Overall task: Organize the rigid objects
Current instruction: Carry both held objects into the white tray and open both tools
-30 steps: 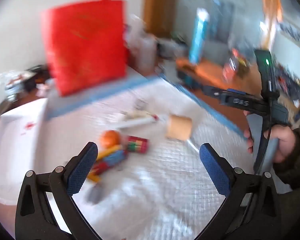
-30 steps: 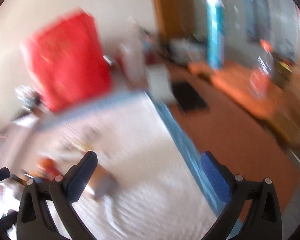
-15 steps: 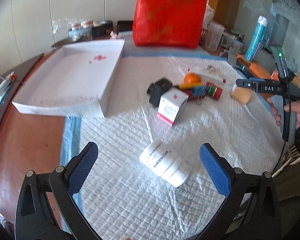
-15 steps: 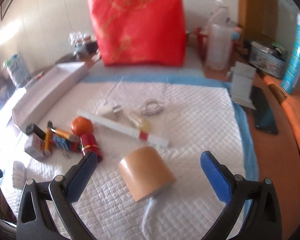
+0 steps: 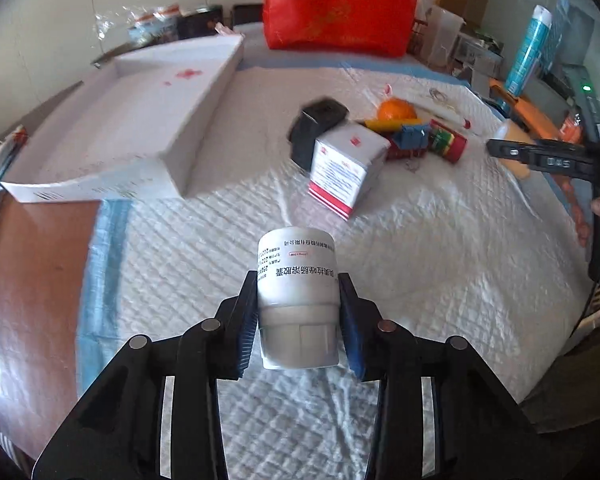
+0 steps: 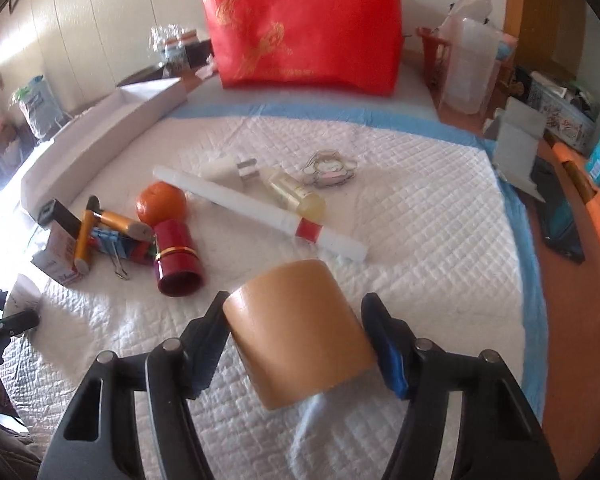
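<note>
White quilted padding (image 5: 440,264) with a blue border covers the round table; bare brown wood (image 5: 32,280) shows at its edge. At the far side stands a red fabric bag with gold print (image 6: 304,20). To the left lies a shallow white cardboard tray (image 5: 140,120), open side up.

Left gripper (image 5: 298,312): jaws closing, with a white plastic medicine bottle with printed label (image 5: 296,280) between them. Both blue pads (image 5: 246,320) sit against the bottle's sides. The bottle lies along the fingers, cap end toward the camera, just above or on the padding; which one cannot be told.

Right gripper (image 6: 296,340): jaws closing around a tan cylindrical roll (image 6: 300,328) that lies on its side on the padding. The left pad touches the roll; at the right pad, contact cannot be confirmed.

Loose items lie grouped at mid-table: a white-and-red carton (image 5: 346,168) leaning against a black block (image 5: 316,128), an orange fruit (image 6: 162,202), a dark red cylindrical tin with a gold band (image 6: 178,258), blue binder clips (image 6: 110,240), and a long white tube with a red band (image 6: 260,212). The tray is well apart from both held items.
</note>
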Action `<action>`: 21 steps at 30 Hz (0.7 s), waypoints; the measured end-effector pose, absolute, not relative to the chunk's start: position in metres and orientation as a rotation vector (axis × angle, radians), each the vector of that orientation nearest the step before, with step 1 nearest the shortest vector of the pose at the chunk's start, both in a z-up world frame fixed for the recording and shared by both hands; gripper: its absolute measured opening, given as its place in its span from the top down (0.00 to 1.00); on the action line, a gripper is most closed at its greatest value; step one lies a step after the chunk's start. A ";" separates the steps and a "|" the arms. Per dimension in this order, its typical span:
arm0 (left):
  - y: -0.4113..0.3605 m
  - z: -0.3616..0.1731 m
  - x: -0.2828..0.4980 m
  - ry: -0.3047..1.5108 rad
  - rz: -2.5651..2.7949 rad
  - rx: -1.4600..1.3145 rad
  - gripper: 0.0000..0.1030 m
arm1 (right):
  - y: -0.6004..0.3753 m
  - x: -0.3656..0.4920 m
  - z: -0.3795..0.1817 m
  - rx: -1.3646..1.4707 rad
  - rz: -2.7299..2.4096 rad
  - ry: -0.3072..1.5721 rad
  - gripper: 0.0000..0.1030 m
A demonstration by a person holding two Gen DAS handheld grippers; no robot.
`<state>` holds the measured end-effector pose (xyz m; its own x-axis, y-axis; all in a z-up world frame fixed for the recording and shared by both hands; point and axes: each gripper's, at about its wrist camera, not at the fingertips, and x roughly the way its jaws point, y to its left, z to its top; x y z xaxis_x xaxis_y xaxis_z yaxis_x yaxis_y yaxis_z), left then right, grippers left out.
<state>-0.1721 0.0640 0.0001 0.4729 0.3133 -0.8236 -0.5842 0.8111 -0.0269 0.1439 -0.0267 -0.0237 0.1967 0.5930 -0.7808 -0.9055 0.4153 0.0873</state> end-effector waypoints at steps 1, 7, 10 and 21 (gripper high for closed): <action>0.067 0.009 -0.173 0.913 0.570 -0.321 0.65 | -0.030 0.144 -0.018 -0.422 1.096 0.837 0.36; 0.105 0.102 -0.196 0.725 0.674 -0.265 0.65 | -0.060 0.148 0.062 -0.173 1.155 0.724 0.36; 0.132 0.180 -0.203 0.590 0.739 -0.202 0.65 | -0.070 0.143 0.129 -0.048 1.214 0.595 0.36; 0.205 0.391 -0.234 0.185 0.782 -0.152 0.64 | -0.046 0.067 0.351 0.211 1.417 0.131 0.36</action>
<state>-0.2343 0.2055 0.3908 0.6950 0.6842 -0.2212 -0.7108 0.7001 -0.0677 0.0675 -0.0460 0.3507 0.1510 0.9879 0.0356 -0.9647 0.1394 0.2235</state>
